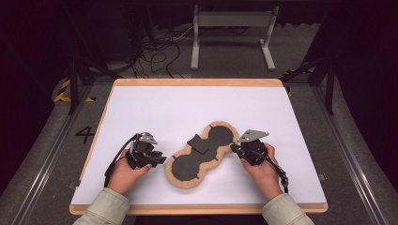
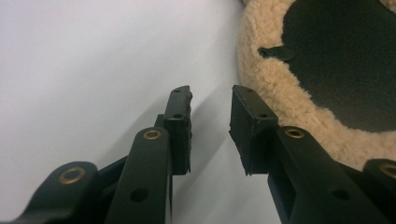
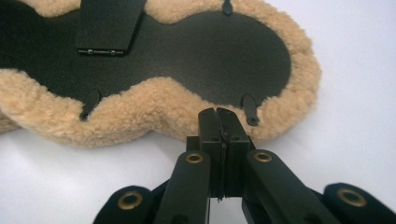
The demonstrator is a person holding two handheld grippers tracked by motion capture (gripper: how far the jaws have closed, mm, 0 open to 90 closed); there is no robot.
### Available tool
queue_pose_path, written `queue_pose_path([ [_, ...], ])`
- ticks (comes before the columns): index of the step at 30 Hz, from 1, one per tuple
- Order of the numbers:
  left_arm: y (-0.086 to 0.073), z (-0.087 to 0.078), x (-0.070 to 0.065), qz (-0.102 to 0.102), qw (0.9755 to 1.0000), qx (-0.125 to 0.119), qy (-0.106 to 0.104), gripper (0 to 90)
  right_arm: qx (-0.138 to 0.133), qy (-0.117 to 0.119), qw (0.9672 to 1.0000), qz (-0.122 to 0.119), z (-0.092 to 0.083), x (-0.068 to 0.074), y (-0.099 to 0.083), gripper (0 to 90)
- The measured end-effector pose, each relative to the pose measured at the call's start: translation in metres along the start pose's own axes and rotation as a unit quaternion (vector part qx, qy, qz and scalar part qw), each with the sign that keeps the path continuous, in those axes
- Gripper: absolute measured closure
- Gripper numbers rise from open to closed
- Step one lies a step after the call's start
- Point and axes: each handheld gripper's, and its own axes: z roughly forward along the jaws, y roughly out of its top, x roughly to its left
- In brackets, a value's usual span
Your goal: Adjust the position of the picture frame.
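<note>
Left gripper [image 1: 158, 160], lower left of centre in high view: jaws part open, narrow gap, nothing between; in its own view fleece edge just right of pads.

Fleece-edged black pad [image 1: 202, 154], frame centre on white table [image 1: 155, 108], lying diagonal; small black flap [image 1: 199, 143] on top.

Right gripper [image 1: 236, 148], right of centre: jaws pressed together, empty, tips at pad's upper-right fleece rim [image 3: 187, 112].

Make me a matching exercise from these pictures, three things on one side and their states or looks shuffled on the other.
Things:
1. left hand-held gripper
2. right hand-held gripper
3. fleece-edged pad

States:
A. tan fuzzy rim around a black middle
B. jaws apart, nothing between them
C. jaws shut together at the fleece edge

Pairs: 1-B, 2-C, 3-A
</note>
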Motion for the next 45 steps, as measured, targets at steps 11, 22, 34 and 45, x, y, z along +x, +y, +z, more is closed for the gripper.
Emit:
queue_pose_path([
  [11, 0.007, 0.01, -0.009, 0.018, 0.9994, 0.015, -0.027, 84.5, -0.022, -0.003, 0.9995, 0.023, -0.029, -0.011, -0.015, 88.3],
  [22, 0.017, 0.022, -0.038, 0.093, 0.9907, 0.034, -0.093, 89.8, -0.026, -0.013, 0.999, 0.035, -0.042, -0.019, -0.025, 87.7],
  [34, 0.036, 0.042, -0.088, 0.184, 0.9732, 0.049, -0.13, 88.1, -0.03, -0.022, 0.9983, 0.045, -0.053, -0.023, -0.033, 87.7],
  [45, 0.055, 0.067, -0.119, 0.209, 0.9641, 0.034, -0.16, 86.5, -0.028, -0.046, 0.9961, 0.069, -0.068, -0.028, -0.049, 89.3],
])
